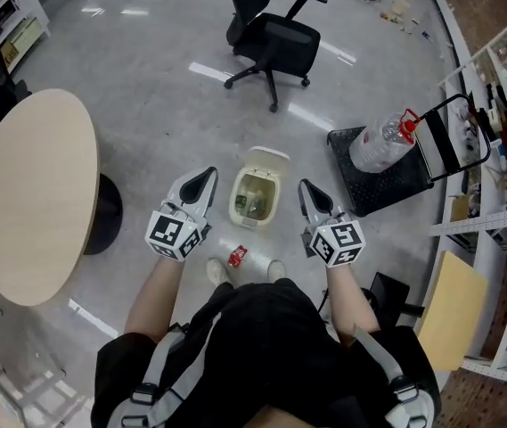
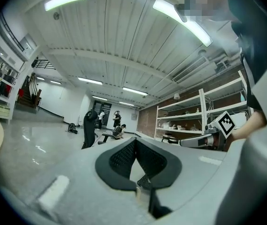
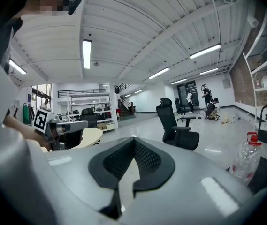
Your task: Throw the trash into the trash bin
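The small cream plastic trash bin (image 1: 234, 201) stands on the grey floor with its lid tipped back so scraps can drop in. The left gripper (image 1: 207, 178) and right gripper (image 1: 306, 190) hover level on either side of it, jaws clenched on nothing. A crumpled red piece of trash (image 1: 236, 256) lies nearer, by the person's shoes, probably the next pick.

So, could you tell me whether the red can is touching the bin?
Apart. The head view shows a strip of bare floor between the can and the bin.
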A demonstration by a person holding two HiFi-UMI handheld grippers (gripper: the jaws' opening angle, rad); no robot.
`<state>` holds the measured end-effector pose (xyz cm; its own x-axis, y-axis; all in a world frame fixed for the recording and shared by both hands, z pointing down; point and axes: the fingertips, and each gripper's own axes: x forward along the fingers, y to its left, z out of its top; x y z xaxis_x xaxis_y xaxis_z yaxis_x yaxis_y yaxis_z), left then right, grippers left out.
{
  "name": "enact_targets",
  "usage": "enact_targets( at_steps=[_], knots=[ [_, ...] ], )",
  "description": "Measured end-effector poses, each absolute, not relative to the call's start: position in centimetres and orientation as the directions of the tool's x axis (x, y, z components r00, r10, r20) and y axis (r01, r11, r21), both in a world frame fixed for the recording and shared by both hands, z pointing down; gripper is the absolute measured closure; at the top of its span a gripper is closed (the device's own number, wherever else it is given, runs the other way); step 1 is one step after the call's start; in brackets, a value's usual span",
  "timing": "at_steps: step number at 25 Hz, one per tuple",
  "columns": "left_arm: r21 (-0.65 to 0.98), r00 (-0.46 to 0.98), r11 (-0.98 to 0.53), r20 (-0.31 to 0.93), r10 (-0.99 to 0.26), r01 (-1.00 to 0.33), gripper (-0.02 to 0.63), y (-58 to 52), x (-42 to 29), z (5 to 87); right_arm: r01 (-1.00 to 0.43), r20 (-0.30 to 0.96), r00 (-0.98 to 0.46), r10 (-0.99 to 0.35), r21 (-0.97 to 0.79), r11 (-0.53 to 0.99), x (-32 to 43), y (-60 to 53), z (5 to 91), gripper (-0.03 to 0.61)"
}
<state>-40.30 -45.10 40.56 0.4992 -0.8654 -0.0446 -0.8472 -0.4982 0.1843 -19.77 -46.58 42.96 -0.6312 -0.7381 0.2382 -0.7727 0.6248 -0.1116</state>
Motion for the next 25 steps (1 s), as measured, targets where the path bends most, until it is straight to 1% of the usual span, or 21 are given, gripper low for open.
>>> enact_targets(
  at_steps=[7,10,13,18,22,25],
  knots=[
    [0.127,0.457,-0.461,-0.063,-0.887,-0.878,0.614,-43.8,-38.3,40.1,-0.721,0.163,-0.692,-0.703,-0.133,0.68,-18.4,-46.0,42.4,0.572],
    [0.117,0.406,-0.414,-0.091,-0.909,-0.903,0.614,-43.0,-36.5,38.9,-0.69,0.151,-0.723,-0.674,-0.134,0.711,-16.0,-45.3,42.5,0.572],
    [0.13,0.355,-0.369,-0.119,-0.927,-0.92,0.614,-40.6,-33.2,37.8,-0.651,0.142,-0.759,-0.636,-0.157,0.742,-12.9,-43.9,42.5,0.572],
    [0.143,0.286,-0.301,-0.118,-0.951,-0.943,0.614,-36.0,-29.8,38.1,-0.583,0.126,-0.812,-0.57,-0.187,0.79,-10.8,-41.5,42.9,0.572],
    [0.135,0.23,-0.241,-0.088,-0.969,-0.961,0.614,-33.2,-28.9,37.9,-0.536,0.111,-0.844,-0.524,-0.184,0.824,-9.9,-39.2,42.2,0.572],
    [0.115,0.2,-0.209,-0.085,-0.976,-0.971,0.614,-31.6,-29.1,37.0,-0.529,0.094,-0.848,-0.521,-0.2,0.825,-9.7,-38.7,41.6,0.572]
  ],
)
